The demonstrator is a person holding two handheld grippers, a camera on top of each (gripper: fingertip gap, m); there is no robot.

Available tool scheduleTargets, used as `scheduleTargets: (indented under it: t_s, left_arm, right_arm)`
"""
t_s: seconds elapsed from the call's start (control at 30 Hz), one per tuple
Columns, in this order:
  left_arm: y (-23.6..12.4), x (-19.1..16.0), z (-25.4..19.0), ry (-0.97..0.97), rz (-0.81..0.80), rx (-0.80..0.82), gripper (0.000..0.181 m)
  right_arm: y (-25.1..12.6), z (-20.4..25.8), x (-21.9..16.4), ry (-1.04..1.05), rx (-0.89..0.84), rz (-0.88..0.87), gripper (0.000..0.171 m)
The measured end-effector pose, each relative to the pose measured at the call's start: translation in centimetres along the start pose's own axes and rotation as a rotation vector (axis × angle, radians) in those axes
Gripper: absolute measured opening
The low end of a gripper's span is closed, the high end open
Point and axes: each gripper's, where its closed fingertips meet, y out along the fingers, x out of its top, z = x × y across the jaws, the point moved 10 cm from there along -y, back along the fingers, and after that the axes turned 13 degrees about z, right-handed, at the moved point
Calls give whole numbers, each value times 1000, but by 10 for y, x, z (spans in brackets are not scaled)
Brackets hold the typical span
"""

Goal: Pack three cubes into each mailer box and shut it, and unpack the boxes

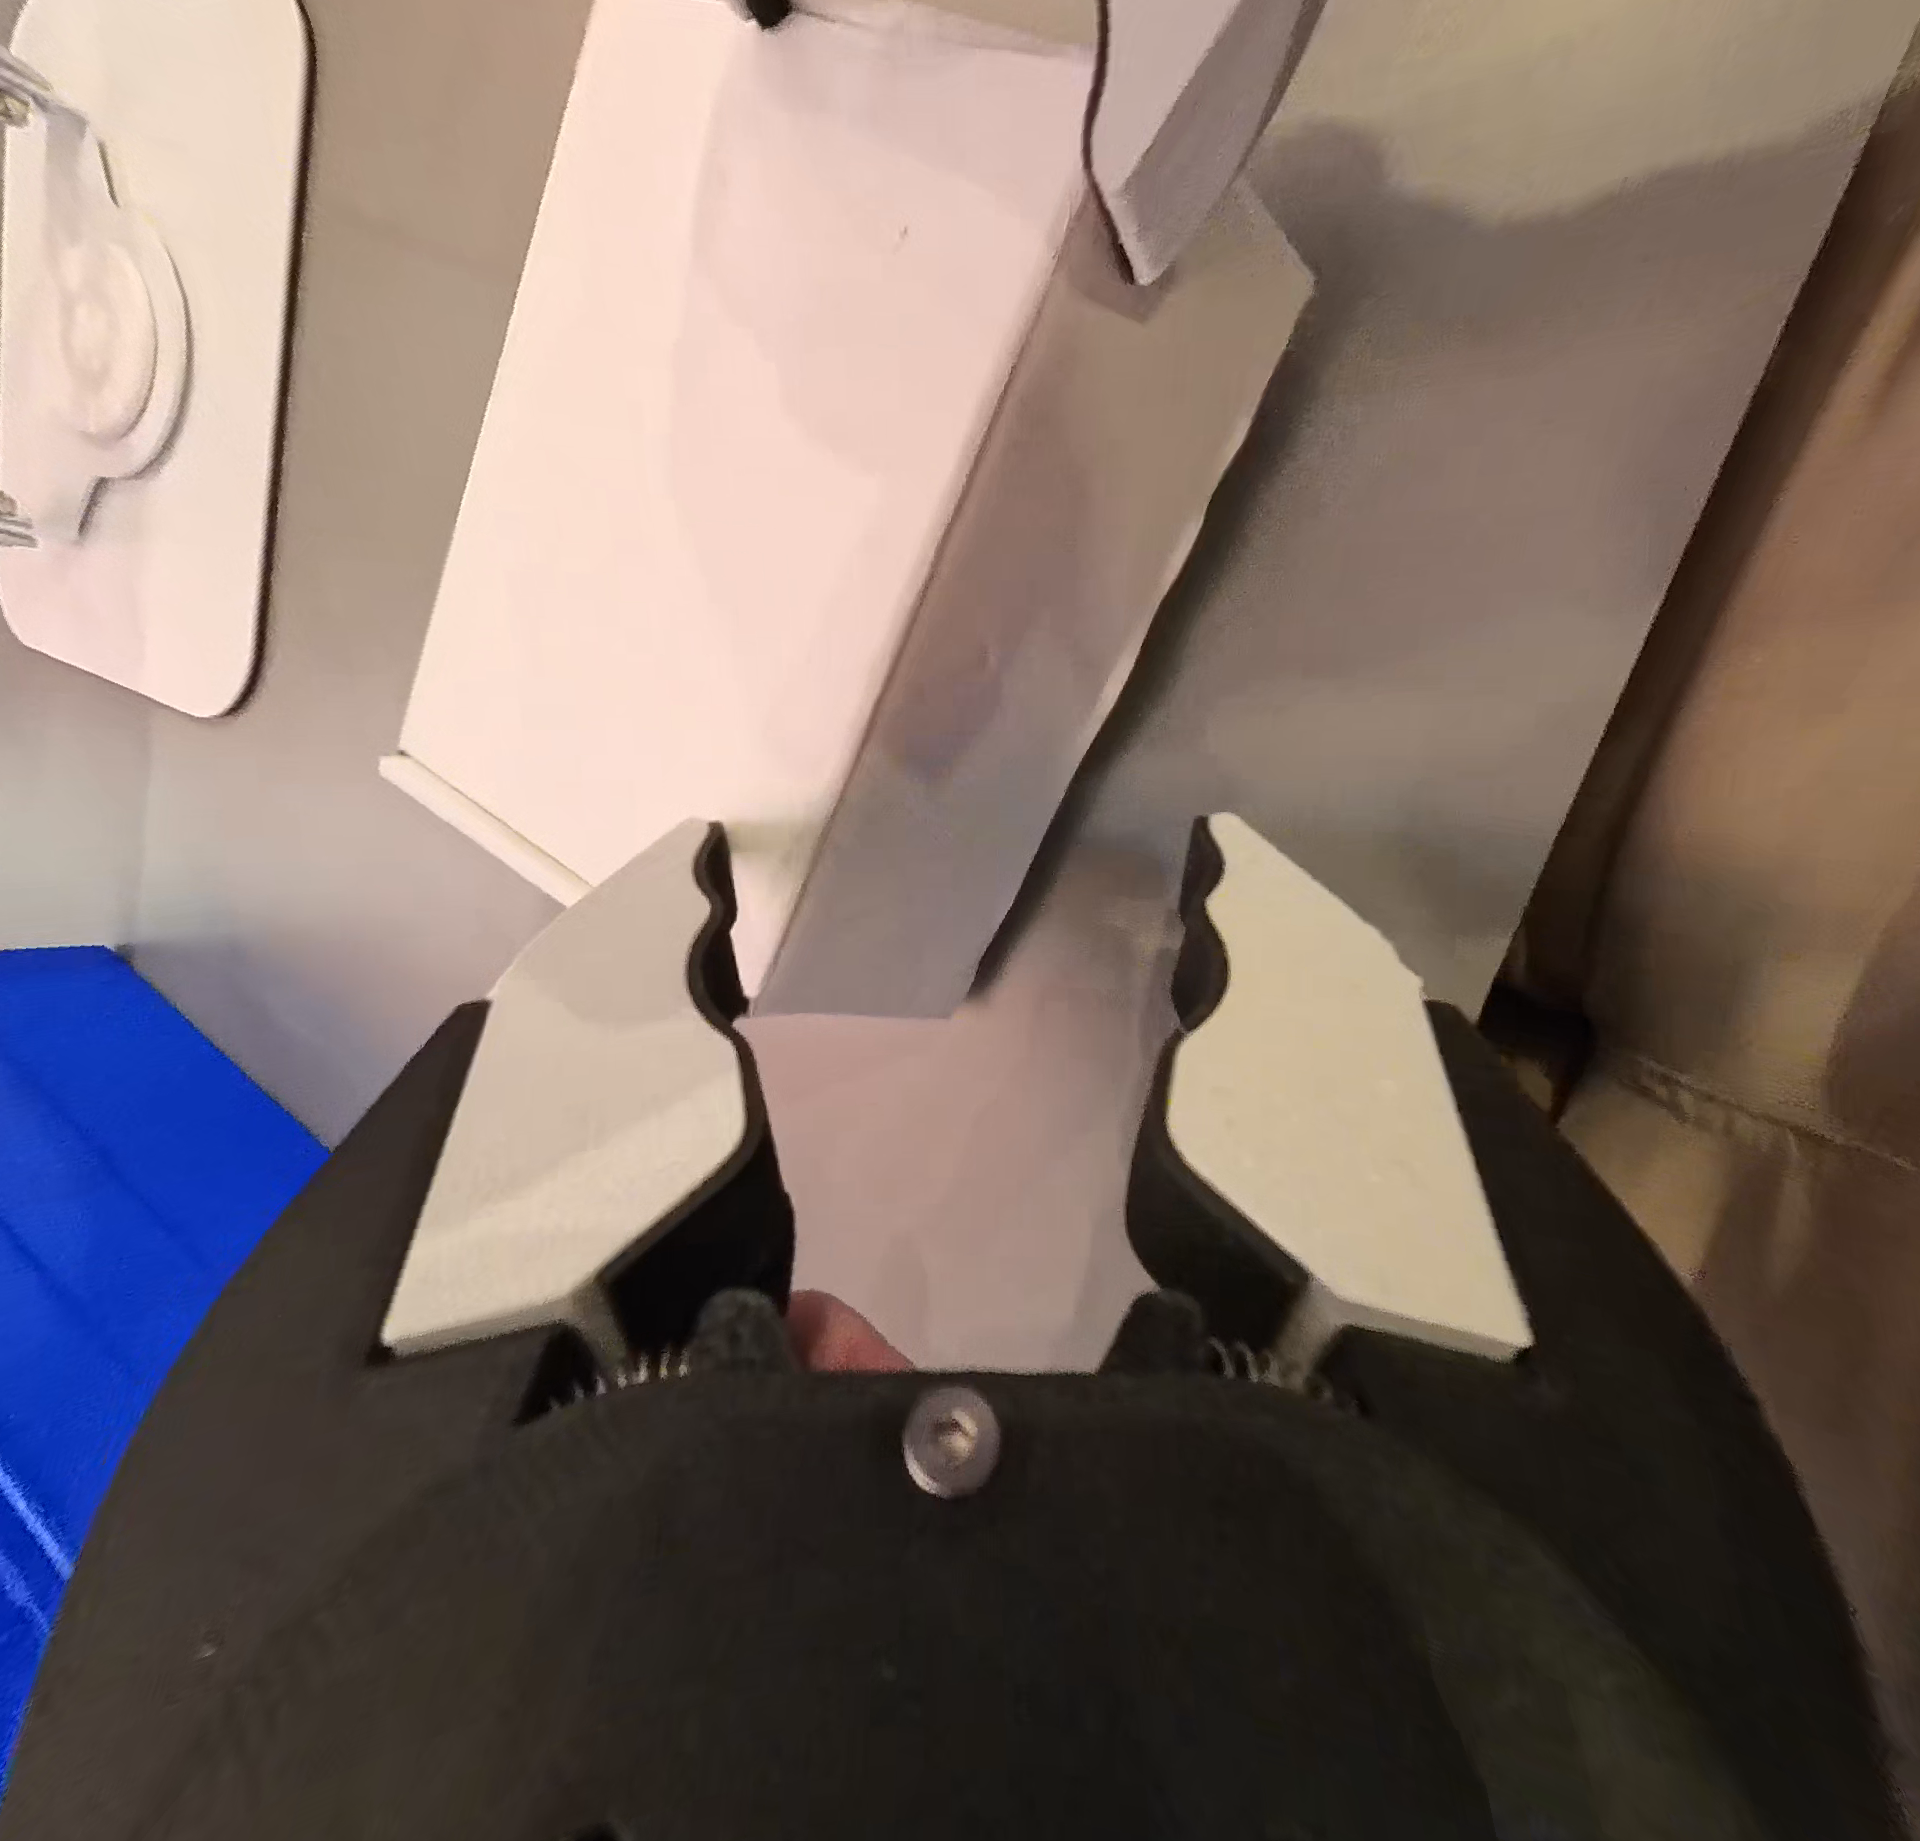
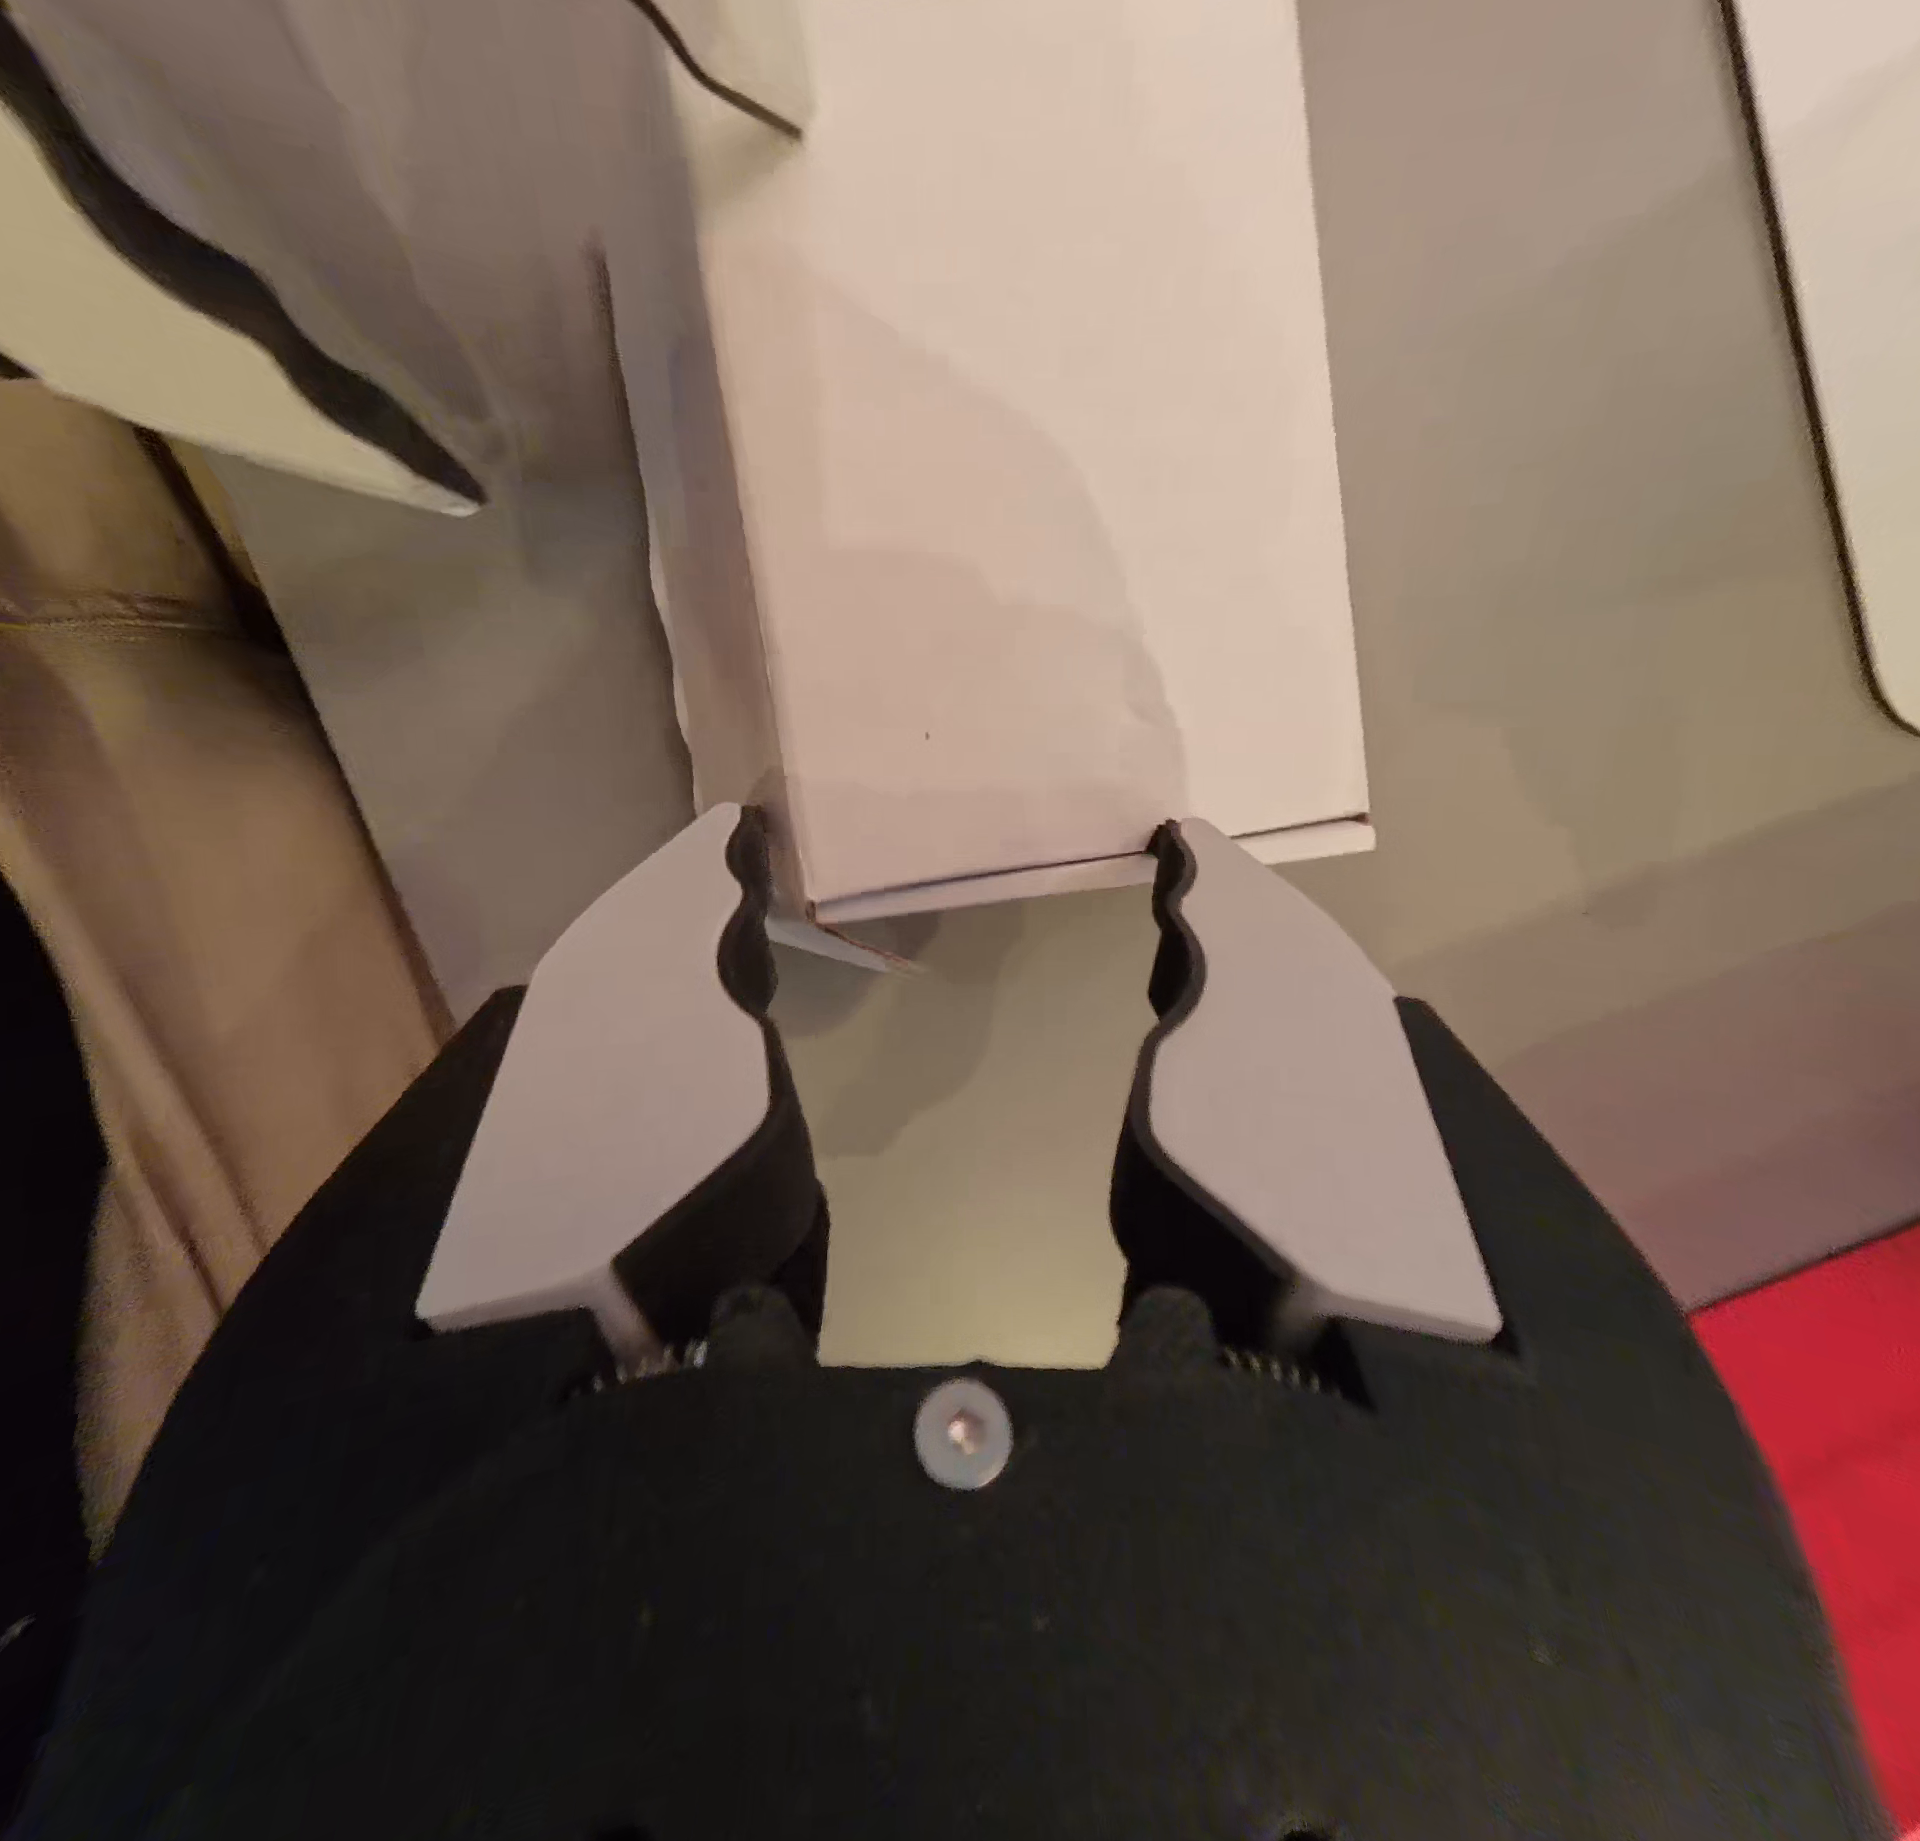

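Centre frame in both views, I see the closed white cardboard mailer box [image 1: 727, 420] [image 2: 1049, 441] on the grey table [image 1: 1455, 544]; my left gripper [image 1: 961, 918] and right gripper [image 2: 961, 908] gape apart, empty, at its near end.

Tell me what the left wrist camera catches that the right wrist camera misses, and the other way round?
Only the left wrist view shows a blue bin at its lower left edge and the box's long side flap standing open. Only the right wrist view shows a red surface at its lower right. Both show the white mailer box lying on the grey table, a white board beside it, and both open tongs: the left tongs and the right tongs.
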Motion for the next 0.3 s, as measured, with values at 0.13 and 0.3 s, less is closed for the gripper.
scheduleTargets:
  t_s: [0.13,0.3]
  left_arm:
    - [-4,3,4,-63,-67,-66,75]
    - [-19,-15,22,-228,-160,-43,70]
  right_arm:
    - [1,-11,2,26,5,-4,79]
    - [-13,-12,-15,173,71,-73,73]
